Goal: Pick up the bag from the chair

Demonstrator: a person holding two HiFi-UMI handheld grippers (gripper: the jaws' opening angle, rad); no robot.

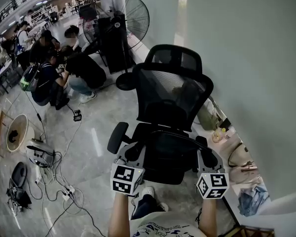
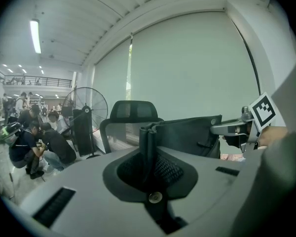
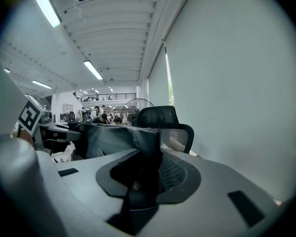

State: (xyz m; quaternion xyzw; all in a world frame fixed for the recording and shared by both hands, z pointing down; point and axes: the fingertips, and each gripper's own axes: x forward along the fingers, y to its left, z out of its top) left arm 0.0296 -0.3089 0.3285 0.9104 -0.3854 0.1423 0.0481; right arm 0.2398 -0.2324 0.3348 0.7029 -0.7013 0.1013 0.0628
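Head view: the black bag (image 1: 170, 154) hung stretched between the left gripper (image 1: 136, 151) and the right gripper (image 1: 206, 154), directly over the seat of the black office chair (image 1: 172, 90). One gripper held each end of its top edge, presumably so that the soft body would stay level and not sag to one side. Whether its base had cleared the seat could not be told from this angle. A standing fan (image 1: 123, 19) stood behind the chair, a group of crouching people (image 1: 64, 73) was well apart to the left, and cables (image 1: 59, 181) lay on the floor. Left gripper view: the jaws were pressed together on a folded upright edge of the bag, and the fabric ran rightward, taut, to the other gripper's jaws. The chair's headrest stood beyond it. The pinch sat at the very end of the rim, which probably gave the firmest purchase on thin material. Right gripper view: these jaws were likewise clamped on the opposite corner of the bag, its panel spreading leftward toward the left gripper's marker cube. With both ends secured, the pick-up appeared nearly complete, and a level, simultaneous raise would be needed to clear the armrests.
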